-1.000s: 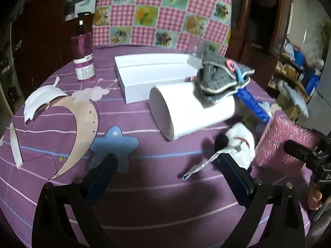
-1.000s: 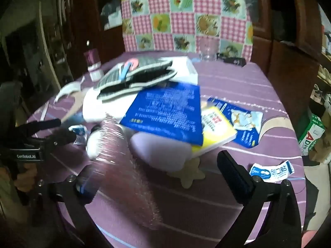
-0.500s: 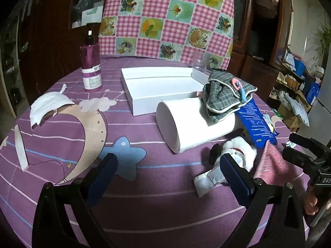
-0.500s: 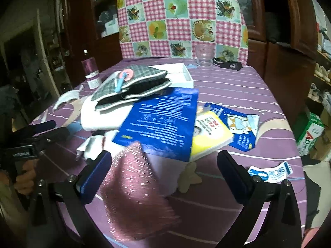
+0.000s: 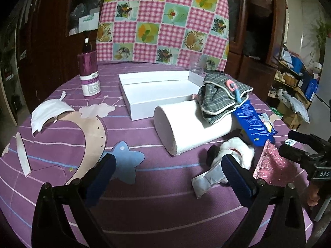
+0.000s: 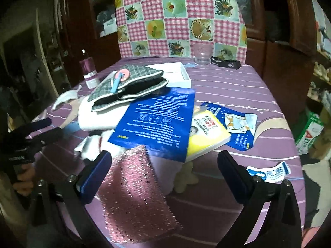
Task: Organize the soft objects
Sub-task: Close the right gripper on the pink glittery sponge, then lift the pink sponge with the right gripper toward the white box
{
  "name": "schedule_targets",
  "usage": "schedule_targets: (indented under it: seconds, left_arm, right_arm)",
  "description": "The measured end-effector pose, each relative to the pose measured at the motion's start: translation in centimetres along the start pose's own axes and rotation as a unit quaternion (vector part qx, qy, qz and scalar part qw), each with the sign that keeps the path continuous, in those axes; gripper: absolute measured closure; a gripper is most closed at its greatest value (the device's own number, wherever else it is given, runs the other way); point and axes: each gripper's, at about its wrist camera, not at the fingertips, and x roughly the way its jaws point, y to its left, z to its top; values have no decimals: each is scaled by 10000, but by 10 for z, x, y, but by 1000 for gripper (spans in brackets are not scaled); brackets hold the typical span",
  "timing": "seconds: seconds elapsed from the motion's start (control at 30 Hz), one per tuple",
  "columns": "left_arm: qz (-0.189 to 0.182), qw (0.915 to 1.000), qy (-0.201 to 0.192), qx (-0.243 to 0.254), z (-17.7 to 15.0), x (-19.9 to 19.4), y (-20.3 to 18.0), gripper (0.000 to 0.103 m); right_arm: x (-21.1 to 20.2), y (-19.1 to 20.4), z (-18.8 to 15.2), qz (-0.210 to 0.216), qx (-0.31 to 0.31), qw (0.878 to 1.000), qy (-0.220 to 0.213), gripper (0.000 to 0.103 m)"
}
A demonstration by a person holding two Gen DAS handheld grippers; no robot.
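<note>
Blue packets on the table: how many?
2: a large blue packet leaning on the white roll, a smaller blue sachet right of the yellow booklet. Others may be hidden.

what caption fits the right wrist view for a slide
Open right gripper over a pink glittery sponge, beside a blue packet.

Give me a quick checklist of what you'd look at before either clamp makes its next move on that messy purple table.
1. Left gripper open and empty: ok, nothing sits between its blue pads.
2. Right gripper open: ok, jaws are wide apart.
3. Glittery pink sponge cloth released: cannot tell; it lies by the right gripper's left finger, contact unclear.
4. White fluffy plush toy reachable: ok, it lies just ahead of the left gripper.
5. Open white cardboard box has room: ok, its inside shows bare.
6. Grey plaid fabric pouch stable: not ok, it is draped over the white paper roll.
</note>
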Motion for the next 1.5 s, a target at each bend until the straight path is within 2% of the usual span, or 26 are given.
schedule_targets:
  seconds: [0.2,0.3,0.43,0.53,0.57,0.6,0.67,0.7,0.8,0.83,0.9,1.1,1.33,1.37,1.4,1.47,1.5]
  left_arm:
    - [111,9999,61,-30,0,3,0,0]
    - [117,9999,81,-18,0,4,0,0]
    - [157,9998,93,11,0,4,-1,0]
    - [170,9998,47,7,0,3,-1,0]
    - [180,9998,47,5,1,3,0,0]
    - [183,9998,52,1,1,3,0,0]
    - [181,9998,80,-3,1,4,0,0]
    - [194,9998,102,-8,1,5,0,0]
    - [263,9995,179,-59,1,8,3,0]
    - [269,9994,217,-96,1,9,4,0]
    - [264,9992,247,-140,0,10,6,0]
    - [270,9989,331,-170,-1,12,7,0]
    - [144,9995,261,-35,-3,7,2,0]
    - [114,9997,227,-15,-3,5,1,0]
    - [74,9998,186,11,-3,3,0,0]
    - [-43,9999,136,71,-3,1,-2,0]
    - [-100,9998,137,94,-3,0,-3,0]
  right_arm:
    - [12,-1,-2,-420,-39,9985,348,1]
    - [12,-7,-4,-80,172,9991,373,1]
    - [16,-21,-3,112,484,9977,471,1]
    - [22,-29,-6,849,745,9914,659,1]
    - [24,-29,-7,980,781,9890,782,1]
    - [24,-25,-6,900,680,9903,812,1]
    - [23,-8,-4,295,37,9966,771,1]
    - [24,-2,-4,192,-155,9967,772,1]
    - [34,7,-4,399,-360,9937,982,1]
    - [41,4,-5,487,-253,9915,1180,1]
    - [42,-6,-5,678,81,9907,1181,0]
    - [42,1,-6,513,-83,9911,1229,0]
    - [42,-2,-4,674,-56,9902,1222,0]
    - [39,-4,-5,712,56,9905,1172,3]
    - [38,-4,-4,735,150,9908,1131,15]
    - [28,-1,-2,803,266,9914,996,31]
    - [25,2,0,674,209,9930,947,31]
